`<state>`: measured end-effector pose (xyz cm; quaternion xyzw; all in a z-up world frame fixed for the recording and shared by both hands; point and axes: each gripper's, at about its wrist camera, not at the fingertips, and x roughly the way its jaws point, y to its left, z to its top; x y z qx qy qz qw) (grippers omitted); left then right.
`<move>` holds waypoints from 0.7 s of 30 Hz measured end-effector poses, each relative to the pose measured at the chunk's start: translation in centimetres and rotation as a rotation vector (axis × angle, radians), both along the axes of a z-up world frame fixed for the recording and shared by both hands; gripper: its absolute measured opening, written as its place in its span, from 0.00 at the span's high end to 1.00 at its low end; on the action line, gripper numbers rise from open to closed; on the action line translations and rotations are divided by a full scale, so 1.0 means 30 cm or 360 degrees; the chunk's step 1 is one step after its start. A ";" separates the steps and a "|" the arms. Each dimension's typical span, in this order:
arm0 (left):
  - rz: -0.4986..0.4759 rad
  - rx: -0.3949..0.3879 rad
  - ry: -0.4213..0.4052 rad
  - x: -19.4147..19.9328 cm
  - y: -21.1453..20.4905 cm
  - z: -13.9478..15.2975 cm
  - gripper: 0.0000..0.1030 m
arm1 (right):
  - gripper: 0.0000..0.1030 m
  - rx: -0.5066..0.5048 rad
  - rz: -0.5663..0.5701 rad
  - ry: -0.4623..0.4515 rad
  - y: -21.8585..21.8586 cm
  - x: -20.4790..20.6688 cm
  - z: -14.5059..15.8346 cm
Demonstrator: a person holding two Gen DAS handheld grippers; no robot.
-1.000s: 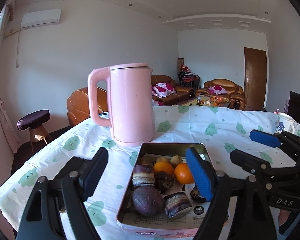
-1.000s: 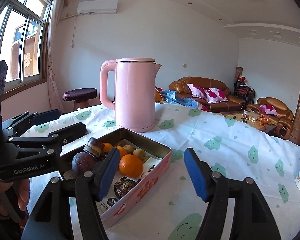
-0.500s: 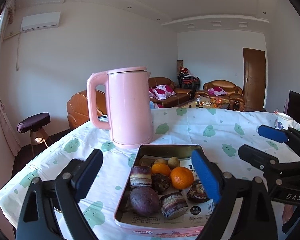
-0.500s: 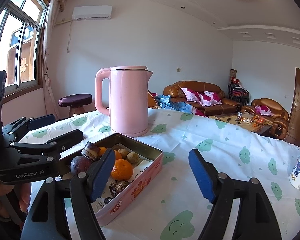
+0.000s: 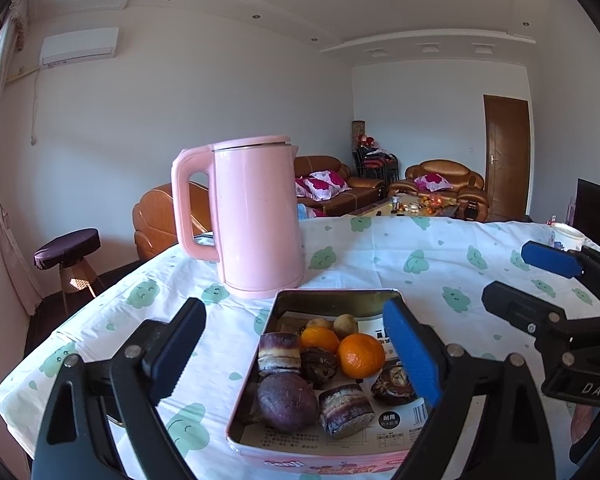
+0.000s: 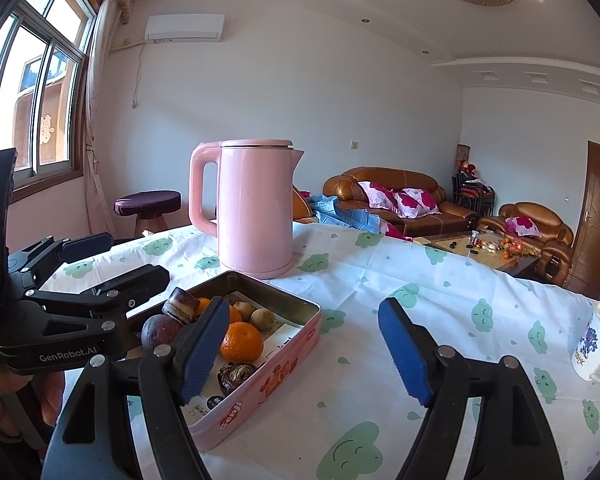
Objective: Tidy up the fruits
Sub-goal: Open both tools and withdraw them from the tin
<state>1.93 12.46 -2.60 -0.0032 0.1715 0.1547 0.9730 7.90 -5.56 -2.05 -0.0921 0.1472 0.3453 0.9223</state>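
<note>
A pink metal tin [image 5: 332, 298] [image 6: 268, 380] lies on the table and holds an orange [image 5: 361, 354] [image 6: 242, 342], a second orange [image 5: 319, 339], a dark purple round fruit [image 5: 286, 397] [image 6: 158, 330], two small tan fruits [image 5: 345, 324] [image 6: 256, 315] and several striped dark pieces [image 5: 279, 353]. My left gripper [image 5: 296, 354] is open and empty, just above the tin's near left part. My right gripper [image 6: 304, 354] is open and empty, over the tin's right edge and the cloth. Each gripper shows in the other's view: the right one [image 5: 540, 280], the left one [image 6: 116, 258].
A tall pink kettle [image 5: 256, 216] [image 6: 254, 208] stands right behind the tin. A white mug [image 6: 596, 344] [image 5: 566, 234] stands at the table's right end. The table has a white cloth with green prints [image 6: 380, 264]. A stool [image 5: 68, 248] and sofas stand beyond.
Both grippers have drawn back and risen a little from the tin, so the tin and kettle look slightly farther. Both stay open. The fruits have not moved.
</note>
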 end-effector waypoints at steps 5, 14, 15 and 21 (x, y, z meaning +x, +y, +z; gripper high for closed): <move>-0.0003 -0.0002 -0.0002 0.000 -0.002 -0.001 0.10 | 0.23 -0.0001 -0.0008 0.0005 -0.002 -0.002 0.002; -0.0012 0.0003 -0.0007 0.002 -0.007 0.004 0.08 | 0.21 0.0003 -0.0008 0.0000 -0.008 -0.003 0.003; -0.0012 0.0007 -0.0010 0.002 -0.008 0.005 0.07 | 0.21 0.0002 -0.0010 0.0001 -0.008 -0.003 0.003; -0.0025 0.0033 -0.0019 0.005 -0.018 0.012 0.03 | 0.21 0.0002 -0.0011 0.0000 -0.011 -0.001 0.002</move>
